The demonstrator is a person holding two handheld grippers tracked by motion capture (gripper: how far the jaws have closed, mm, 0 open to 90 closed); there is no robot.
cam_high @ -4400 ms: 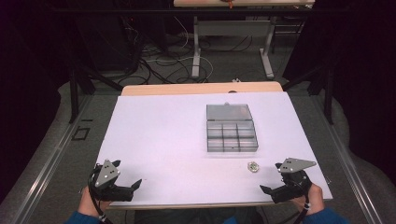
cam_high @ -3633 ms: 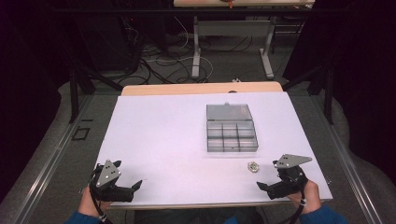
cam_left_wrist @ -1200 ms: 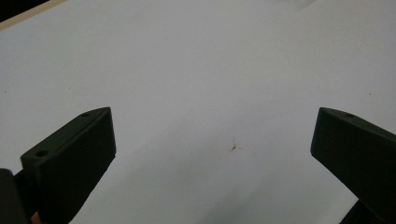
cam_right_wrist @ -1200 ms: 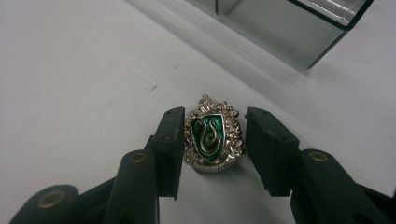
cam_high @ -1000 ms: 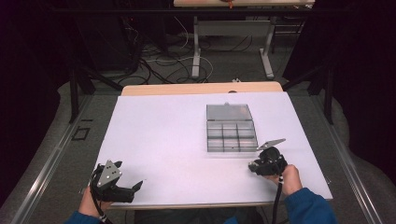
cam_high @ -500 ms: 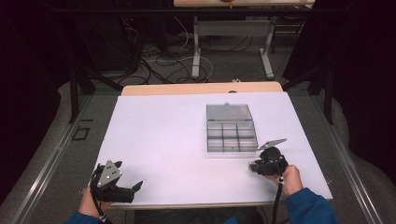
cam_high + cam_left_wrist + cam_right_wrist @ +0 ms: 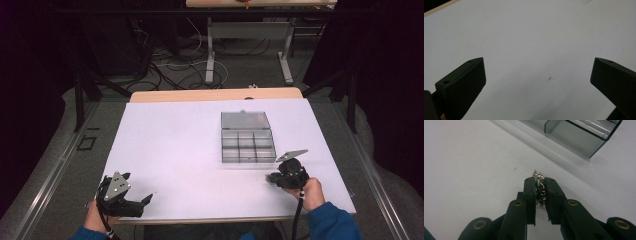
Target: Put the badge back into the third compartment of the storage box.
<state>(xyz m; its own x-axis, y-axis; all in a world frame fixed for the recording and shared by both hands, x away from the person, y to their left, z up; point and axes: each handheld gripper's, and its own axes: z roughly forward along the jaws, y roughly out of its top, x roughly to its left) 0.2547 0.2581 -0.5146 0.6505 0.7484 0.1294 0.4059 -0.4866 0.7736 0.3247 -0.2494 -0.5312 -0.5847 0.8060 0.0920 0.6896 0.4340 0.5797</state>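
Item 1: your right gripper (image 7: 276, 178), over the tabletop (image 7: 190, 145) near its front right corner, just in front of the compartment box (image 7: 247, 141). Jaws clenched on a small silvery toothed metal piece (image 7: 539, 188) with a green spot; the piece stands edgewise between the two jaw tips, its upper teeth poking out past them.

Item 2: clear grey compartment box, lid open and lying flat toward the far edge, set in the right half of the tabletop. Its near corner (image 7: 584, 137) lies beyond the jaw tips.

Item 3: your left gripper (image 7: 135, 202), at the front left corner. Jaws released, spread wide over bare white surface, nothing between them.
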